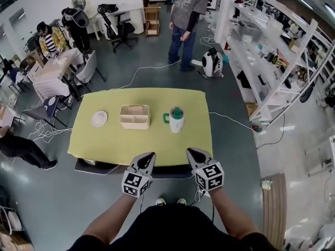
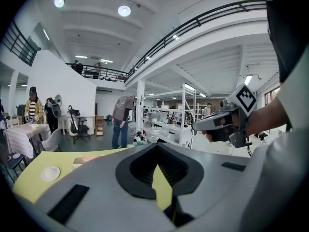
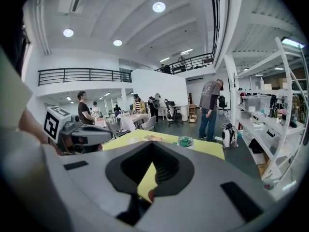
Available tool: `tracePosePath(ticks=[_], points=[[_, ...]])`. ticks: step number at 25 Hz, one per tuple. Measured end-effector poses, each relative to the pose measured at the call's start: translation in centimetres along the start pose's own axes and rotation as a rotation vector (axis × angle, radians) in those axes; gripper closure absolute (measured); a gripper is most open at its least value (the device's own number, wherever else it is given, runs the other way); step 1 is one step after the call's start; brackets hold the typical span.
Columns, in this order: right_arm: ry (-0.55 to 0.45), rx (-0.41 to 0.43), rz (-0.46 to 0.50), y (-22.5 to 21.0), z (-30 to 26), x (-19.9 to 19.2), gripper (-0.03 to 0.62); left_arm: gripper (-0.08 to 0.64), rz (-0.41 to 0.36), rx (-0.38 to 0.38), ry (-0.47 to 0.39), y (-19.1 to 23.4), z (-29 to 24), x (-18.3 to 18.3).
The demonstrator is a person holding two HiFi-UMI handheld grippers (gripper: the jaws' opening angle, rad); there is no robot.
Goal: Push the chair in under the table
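Head view: left tongs (image 1: 151, 156) and right tongs (image 1: 191, 152), closed and empty, hang over the chair (image 1: 99, 168).

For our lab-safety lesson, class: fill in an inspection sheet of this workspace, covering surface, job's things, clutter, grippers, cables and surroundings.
Surface: table under a yellow-green cloth.
Job's things: chair, tucked under the table's near edge.
Clutter: plate, divided box, jug with green lid, in a row.
Grippers: left gripper and right gripper both shut, empty, above the near edge.
Cables: white cable on the floor beyond the table, another at right.
Surroundings: standing person, shelving at right, people at left.
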State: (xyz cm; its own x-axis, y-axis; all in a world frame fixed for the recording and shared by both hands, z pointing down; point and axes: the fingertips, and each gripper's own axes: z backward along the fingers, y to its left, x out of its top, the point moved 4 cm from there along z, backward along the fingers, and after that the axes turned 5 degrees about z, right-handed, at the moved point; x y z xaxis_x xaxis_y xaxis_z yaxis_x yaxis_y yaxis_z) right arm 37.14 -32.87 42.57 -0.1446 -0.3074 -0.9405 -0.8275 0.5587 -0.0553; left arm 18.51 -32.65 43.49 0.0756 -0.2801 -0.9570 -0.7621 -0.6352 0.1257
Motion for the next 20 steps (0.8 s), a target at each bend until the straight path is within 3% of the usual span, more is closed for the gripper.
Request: tracePosePath(ticks=[10, 20], points=[[-0.082, -0.027, -0.025, -0.7, 1.3, 3.5, 0.578, 0.552, 0.006, -0.001, -0.084, 0.2, 0.8, 4.0], [-0.101, -0.03, -0.008, -0.4, 1.6, 5.0, 0.578, 0.552, -0.007, -0.016, -0.116, -0.1, 0.8, 5.8]])
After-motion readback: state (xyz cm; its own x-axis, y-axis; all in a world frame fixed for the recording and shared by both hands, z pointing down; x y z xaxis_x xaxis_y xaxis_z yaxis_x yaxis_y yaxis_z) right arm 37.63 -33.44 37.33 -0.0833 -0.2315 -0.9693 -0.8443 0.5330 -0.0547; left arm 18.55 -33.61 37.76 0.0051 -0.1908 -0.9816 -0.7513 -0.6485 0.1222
